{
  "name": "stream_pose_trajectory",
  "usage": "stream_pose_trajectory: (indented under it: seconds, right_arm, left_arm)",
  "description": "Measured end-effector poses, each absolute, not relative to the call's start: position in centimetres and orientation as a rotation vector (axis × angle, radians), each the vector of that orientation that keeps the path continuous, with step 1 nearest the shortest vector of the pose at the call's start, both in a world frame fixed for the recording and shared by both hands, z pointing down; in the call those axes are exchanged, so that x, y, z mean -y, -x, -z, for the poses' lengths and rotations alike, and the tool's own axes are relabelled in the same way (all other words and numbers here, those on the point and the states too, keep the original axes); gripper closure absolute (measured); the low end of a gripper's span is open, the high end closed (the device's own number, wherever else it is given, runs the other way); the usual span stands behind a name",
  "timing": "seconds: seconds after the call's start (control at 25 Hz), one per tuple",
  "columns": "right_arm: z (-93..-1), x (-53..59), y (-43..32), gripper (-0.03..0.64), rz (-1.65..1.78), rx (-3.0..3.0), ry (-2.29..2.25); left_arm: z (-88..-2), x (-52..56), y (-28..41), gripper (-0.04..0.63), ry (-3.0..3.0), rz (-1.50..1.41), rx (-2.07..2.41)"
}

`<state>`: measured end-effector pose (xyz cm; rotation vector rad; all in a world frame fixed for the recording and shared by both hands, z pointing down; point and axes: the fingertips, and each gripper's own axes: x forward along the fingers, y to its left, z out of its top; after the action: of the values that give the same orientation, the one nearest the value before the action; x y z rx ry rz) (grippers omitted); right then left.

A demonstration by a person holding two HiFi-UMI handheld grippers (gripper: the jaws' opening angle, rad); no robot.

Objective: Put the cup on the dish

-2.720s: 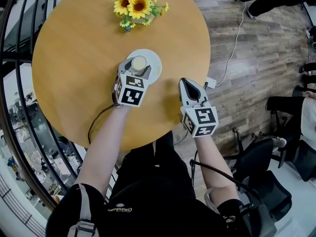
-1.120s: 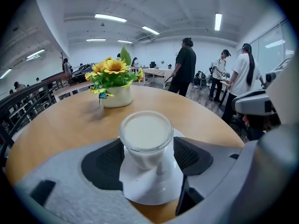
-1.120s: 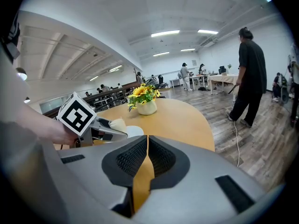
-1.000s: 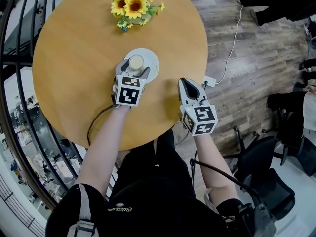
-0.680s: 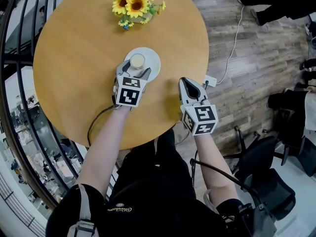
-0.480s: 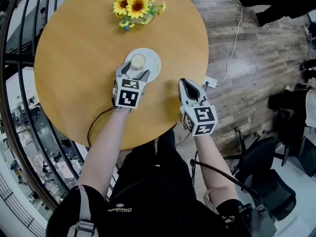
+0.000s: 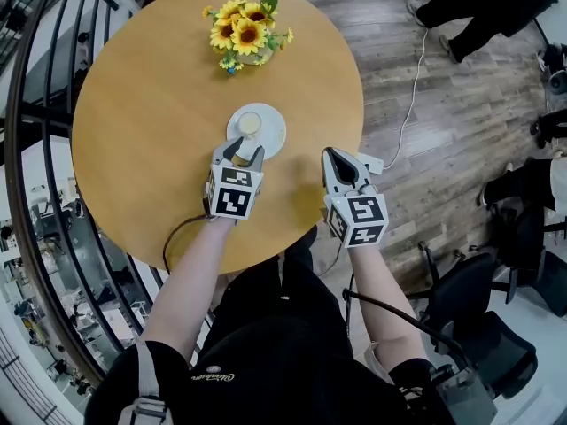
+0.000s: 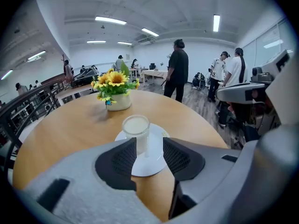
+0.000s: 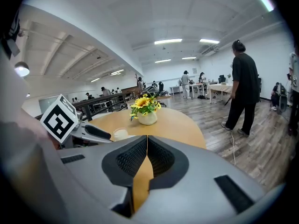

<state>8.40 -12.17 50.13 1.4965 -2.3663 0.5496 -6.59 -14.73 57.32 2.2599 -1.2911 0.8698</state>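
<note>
A white cup [image 7: 249, 124] stands upright on the white dish [image 7: 271, 137] near the middle of the round wooden table [image 7: 142, 122]. My left gripper [image 7: 241, 152] sits just short of the dish on my side. Its jaws are closing, apart from the cup, with nothing between them. In the left gripper view the cup [image 8: 136, 127] and dish [image 8: 148, 161] lie just beyond the left gripper [image 8: 149, 144]. My right gripper [image 7: 335, 155] hovers at the table's near right edge, shut and empty. The right gripper [image 9: 147, 139] shows its tips touching.
A vase of sunflowers [image 7: 245, 34] stands at the table's far side, beyond the dish. A black railing [image 7: 31, 149] runs along the left of the table. A white cable [image 7: 412, 87] lies on the wooden floor at right. People stand farther off.
My left gripper has drawn back toward me, off the cup, and its jaws have narrowed. The cup stays upright on the dish. The right gripper has hardly moved.
</note>
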Motion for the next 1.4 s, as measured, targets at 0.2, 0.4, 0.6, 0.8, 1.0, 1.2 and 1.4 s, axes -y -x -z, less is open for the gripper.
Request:
stream_pose_trajectory:
  seconds: [0.2, 0.4, 0.6, 0.8, 1.0, 1.2, 1.4]
  right_arm:
    - [-46.1, 12.6, -9.0, 0.614, -0.472, 2.402, -1.536]
    - [-41.6, 12.3, -9.0, 0.614, -0.386, 2.454, -1.561]
    - [-36.7, 11.5, -8.5, 0.615, -0.3, 2.513, -1.568]
    - [-32.4, 11.3, -8.0, 0.615, -0.223, 2.573, -1.572]
    - [-29.7, 10.6, -8.1, 0.615, -0.131, 2.592, -1.571]
    - [-28.7, 10.1, -7.9, 0.615, -0.103, 2.598, -1.579]
    - [-28.3, 9.5, -8.0, 0.615, -0.081, 2.606, -1.576]
  left_arm:
    - [-51.4, 14.4, 4.8, 0.488, -2.362, -0.778, 1.321]
    - [-44.7, 14.4, 2.6, 0.541, -2.469, -0.625, 1.332]
    - [-38.5, 14.3, 0.8, 0.543, -2.582, -0.501, 1.345]
    - [-33.7, 13.8, -0.3, 0.543, -2.669, -0.404, 1.35]
    - [-30.8, 12.8, -1.0, 0.543, -2.718, -0.345, 1.359]
    - [-30.1, 12.1, -0.9, 0.543, -2.734, -0.331, 1.355]
    - [-29.8, 11.4, -1.3, 0.543, -2.739, -0.327, 1.358]
